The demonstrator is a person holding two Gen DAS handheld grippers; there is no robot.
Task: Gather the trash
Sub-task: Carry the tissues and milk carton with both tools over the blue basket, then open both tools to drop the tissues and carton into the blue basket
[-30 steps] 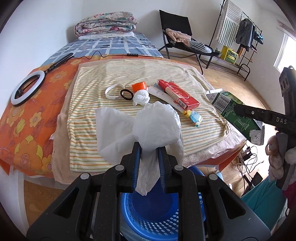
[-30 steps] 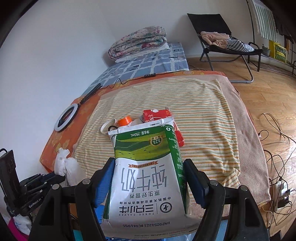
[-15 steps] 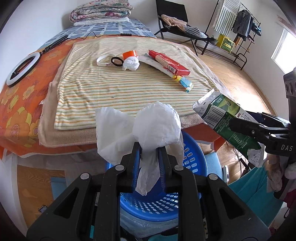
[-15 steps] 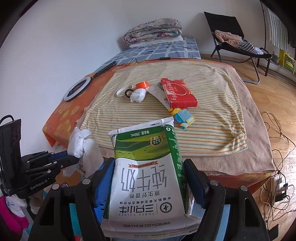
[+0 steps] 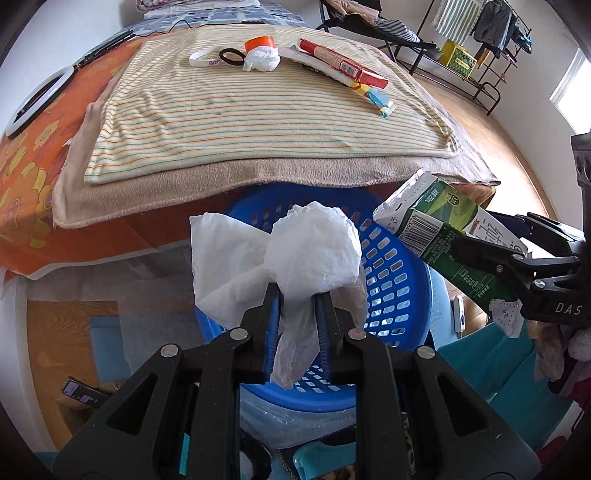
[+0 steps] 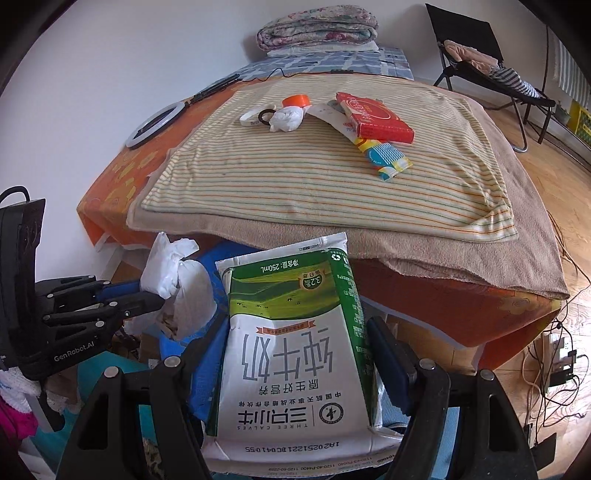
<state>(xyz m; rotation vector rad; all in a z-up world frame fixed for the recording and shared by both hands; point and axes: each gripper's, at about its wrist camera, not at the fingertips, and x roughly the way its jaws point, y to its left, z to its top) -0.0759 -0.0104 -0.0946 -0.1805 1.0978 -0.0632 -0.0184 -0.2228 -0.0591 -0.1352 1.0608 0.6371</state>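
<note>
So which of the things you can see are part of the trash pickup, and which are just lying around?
Part of the job:
- white plastic bag, in left gripper
- milk carton, in right gripper
- blue basket
- crumpled tissue on the bed

Probably just lying about:
- ring light
- folded quilt
- folding chair

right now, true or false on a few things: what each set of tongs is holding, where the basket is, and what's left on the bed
1. The left tongs are shut on a white plastic bag. True.
2. The right tongs hold a red box. False: they grip a green and white milk carton; the red box lies on the striped blanket.
3. The blue basket sits on top of the bed. False: it stands below the bed's edge, under the bag.
4. A crumpled white wad is on the blanket. True.
5. The carton is already inside the basket. False: it is held in the air beside the basket's rim.
</note>
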